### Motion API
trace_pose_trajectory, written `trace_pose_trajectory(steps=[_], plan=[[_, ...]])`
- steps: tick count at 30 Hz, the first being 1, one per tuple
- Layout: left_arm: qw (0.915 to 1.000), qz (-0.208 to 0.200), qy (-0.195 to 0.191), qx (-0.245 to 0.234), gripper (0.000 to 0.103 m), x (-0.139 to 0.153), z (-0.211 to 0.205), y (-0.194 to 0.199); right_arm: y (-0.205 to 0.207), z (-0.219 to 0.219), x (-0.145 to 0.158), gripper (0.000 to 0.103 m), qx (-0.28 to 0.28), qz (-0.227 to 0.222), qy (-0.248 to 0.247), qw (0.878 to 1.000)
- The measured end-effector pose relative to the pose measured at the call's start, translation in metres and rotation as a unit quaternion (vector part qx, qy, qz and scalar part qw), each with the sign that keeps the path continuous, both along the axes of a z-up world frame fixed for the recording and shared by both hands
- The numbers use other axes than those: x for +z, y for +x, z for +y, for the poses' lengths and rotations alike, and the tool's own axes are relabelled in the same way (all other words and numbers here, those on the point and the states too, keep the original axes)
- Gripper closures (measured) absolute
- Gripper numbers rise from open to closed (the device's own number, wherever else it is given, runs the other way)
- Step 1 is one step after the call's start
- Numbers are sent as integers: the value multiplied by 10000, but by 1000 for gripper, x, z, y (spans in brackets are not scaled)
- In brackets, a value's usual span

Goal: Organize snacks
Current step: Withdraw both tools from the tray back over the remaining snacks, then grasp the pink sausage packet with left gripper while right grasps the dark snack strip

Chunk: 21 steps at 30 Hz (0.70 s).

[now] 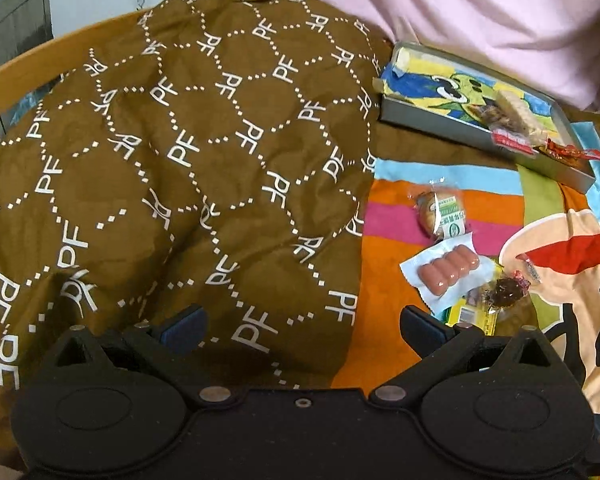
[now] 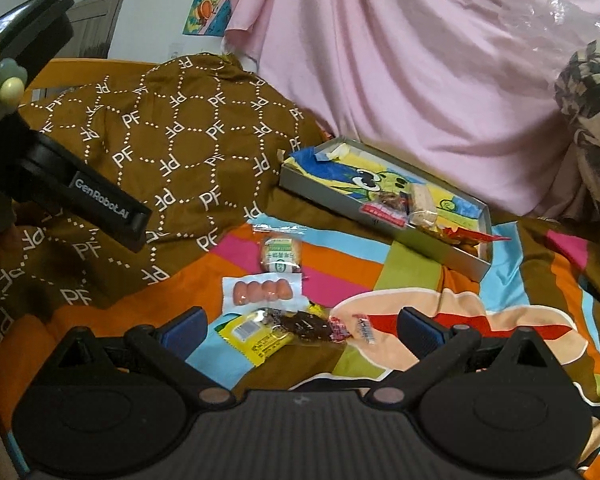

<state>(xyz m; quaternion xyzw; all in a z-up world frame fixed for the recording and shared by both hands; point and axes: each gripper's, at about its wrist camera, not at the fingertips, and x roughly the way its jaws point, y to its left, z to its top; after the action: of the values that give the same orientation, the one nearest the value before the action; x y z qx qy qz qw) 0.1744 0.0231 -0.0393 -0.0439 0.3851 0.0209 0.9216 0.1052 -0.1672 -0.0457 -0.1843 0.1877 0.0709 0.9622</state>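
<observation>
Nearest the right gripper (image 2: 300,330), whose jaws stood wide apart and held nothing, lay a small heap of snacks on a striped, cartoon-printed sheet (image 2: 412,276): a yellow packet (image 2: 256,340), a clear wrapper with a dark sweet (image 2: 304,326) overlapping it, and a small red-and-white candy (image 2: 364,328) just beside that. Just beyond them sat a pack of small sausages (image 2: 262,290), and past it a wrapped cake with a green label (image 2: 281,256).

Over on the left, the left gripper (image 1: 300,326) hovered above a brown quilt marked "PF" (image 1: 180,140), its jaws also spread and empty. From that camera the sausage pack (image 1: 448,276) and the green-labelled cake (image 1: 440,212) lay off to its right on the sheet.

Farther back, a shallow grey tray (image 2: 324,196) with a cartoon picture inside rested on the bedding. Several wrapped snacks (image 2: 404,208) were bunched toward its right end, a red wrapper (image 2: 476,236) poking over the rim. Behind everything hung a pink cloth (image 2: 400,60).
</observation>
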Motion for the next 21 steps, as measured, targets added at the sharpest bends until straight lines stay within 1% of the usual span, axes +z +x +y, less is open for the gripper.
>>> trace_pose_trajectory(steps=[5,9,11,13,15,17,19,21], plan=[[9998,194,21,-42,1,-4,-2,13,7,1,-3,0,28,178,-40,9998],[9993,370,-14,-41,1,-8,-3,27,15,-2,-7,0,-55,393,47,9992],[9988,466,-115,-62,1,-10,-3,34,18,-3,-8,0,-79,500,120,9986],[9979,577,-306,-48,1,-12,0,42,22,-5,-9,0,-94,642,197,9977],[9966,657,-496,31,1,-14,3,50,25,-7,-11,0,-115,771,254,9966],[9957,708,-581,109,1,-16,4,60,30,-8,-13,0,-172,903,315,9953],[9958,716,-559,112,1,-17,1,70,36,-13,-13,0,-255,1089,466,9926],[9963,699,-501,53,1,-20,-4,81,46,-23,-13,0,-386,1400,815,9860]])
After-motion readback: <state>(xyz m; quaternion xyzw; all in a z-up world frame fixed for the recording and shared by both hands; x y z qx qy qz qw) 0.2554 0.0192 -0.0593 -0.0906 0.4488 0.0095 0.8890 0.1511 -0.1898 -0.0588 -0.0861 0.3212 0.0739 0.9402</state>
